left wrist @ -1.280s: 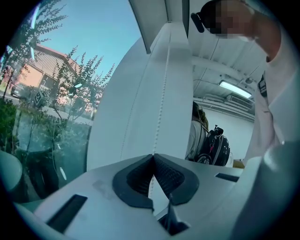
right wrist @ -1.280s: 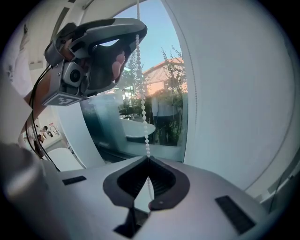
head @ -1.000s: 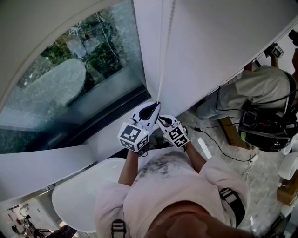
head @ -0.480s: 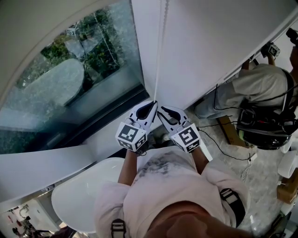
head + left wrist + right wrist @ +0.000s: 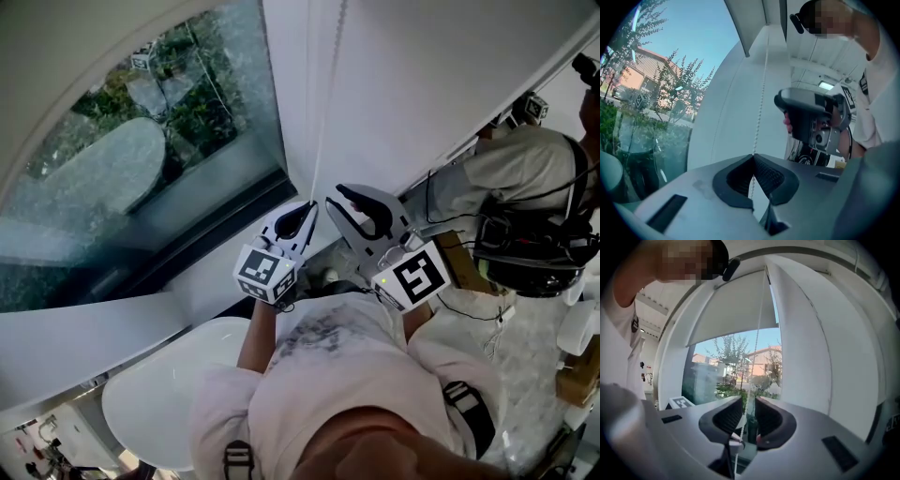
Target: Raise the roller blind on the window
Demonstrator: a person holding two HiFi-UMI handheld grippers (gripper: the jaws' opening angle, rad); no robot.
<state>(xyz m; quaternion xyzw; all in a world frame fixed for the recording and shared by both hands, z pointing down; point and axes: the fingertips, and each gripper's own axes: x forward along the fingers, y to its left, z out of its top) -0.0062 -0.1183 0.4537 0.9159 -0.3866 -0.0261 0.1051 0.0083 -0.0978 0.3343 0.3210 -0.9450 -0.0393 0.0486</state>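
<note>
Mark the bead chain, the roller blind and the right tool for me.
bead chain (image 5: 762,89): left gripper view, midway up its visible run.
roller blind (image 5: 733,310): right gripper view, middle of its fabric.
right tool (image 5: 335,194): head view, midway between its open fingertips.

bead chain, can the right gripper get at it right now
Probably yes: the right gripper is open and the bead chain appears to run through the gap between its jaws, with nothing in the way.
</note>
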